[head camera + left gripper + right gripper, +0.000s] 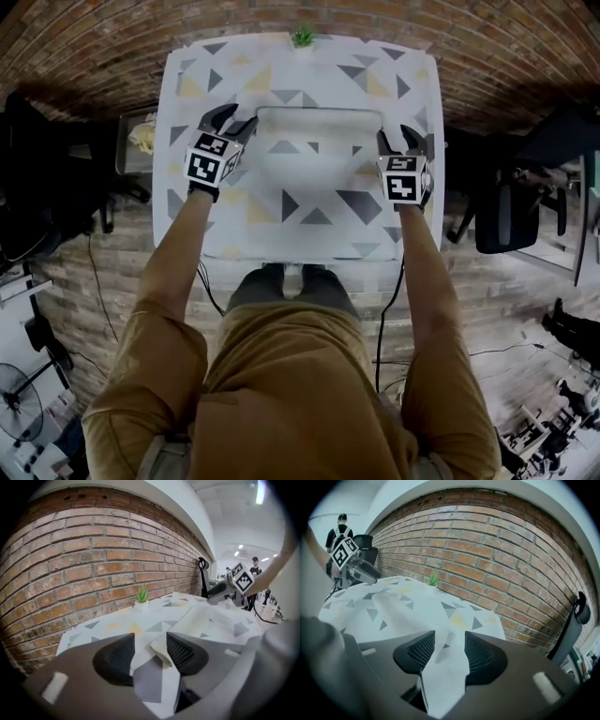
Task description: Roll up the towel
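Towel [319,131] | corners between parted jaws | left claw [234,120], right claw [398,141]

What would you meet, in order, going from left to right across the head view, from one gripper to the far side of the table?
left gripper → towel → right gripper → black chair, off the table's right side

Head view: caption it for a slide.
Left gripper and right gripper, jaws apart, flank the towel on a patterned table.
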The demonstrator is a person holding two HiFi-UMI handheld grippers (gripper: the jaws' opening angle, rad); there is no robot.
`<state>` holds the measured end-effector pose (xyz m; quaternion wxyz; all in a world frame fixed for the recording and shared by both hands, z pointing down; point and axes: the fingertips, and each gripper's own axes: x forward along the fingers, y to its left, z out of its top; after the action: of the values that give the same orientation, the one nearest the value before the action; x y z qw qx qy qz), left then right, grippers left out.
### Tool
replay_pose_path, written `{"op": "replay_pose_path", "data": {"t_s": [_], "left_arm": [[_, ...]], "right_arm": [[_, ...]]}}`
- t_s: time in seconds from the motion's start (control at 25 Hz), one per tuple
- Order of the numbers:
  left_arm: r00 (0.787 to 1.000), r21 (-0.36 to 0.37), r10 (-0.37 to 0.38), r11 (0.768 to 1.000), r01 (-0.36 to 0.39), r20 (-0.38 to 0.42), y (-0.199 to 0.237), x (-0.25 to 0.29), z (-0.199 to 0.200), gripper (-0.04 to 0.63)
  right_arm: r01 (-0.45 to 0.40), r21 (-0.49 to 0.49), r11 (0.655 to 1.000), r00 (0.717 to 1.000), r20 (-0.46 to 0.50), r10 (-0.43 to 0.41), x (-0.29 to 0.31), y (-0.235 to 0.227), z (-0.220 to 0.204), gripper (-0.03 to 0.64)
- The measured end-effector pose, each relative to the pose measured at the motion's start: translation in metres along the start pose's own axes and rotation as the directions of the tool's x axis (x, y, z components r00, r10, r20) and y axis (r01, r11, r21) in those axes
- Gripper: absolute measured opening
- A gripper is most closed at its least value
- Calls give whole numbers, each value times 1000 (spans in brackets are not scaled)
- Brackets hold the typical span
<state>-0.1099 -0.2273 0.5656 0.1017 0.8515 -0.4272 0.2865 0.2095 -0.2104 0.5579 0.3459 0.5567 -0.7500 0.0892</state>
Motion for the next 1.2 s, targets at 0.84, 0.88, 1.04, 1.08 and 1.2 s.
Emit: {"op": "replay_pose_path", "data": {"t_s": [0.84, 0.88, 1.04, 1.08, 1.2], "left_arm": [[989, -264, 78, 963, -42, 126, -14, -90, 3, 83], [988, -268, 70, 963, -31, 137, -15, -94, 6, 72], [979, -249, 106, 967, -60, 174, -9, -115, 22, 61], [974, -244, 127, 966, -80, 186, -6, -122, 27, 61], [952, -221, 191, 965, -138, 240, 4, -149, 49, 61]], "right_arm": [[-70, 193, 979, 993, 103, 50, -49, 16, -2, 3], [-79, 201, 977, 992, 114, 57, -52, 16, 1, 3], [-107, 209, 972, 980, 188, 67, -70, 14, 23, 3], [-110, 212, 971, 975, 212, 65, -76, 12, 31, 3], [-114, 214, 970, 955, 292, 48, -98, 5, 59, 3]]}}
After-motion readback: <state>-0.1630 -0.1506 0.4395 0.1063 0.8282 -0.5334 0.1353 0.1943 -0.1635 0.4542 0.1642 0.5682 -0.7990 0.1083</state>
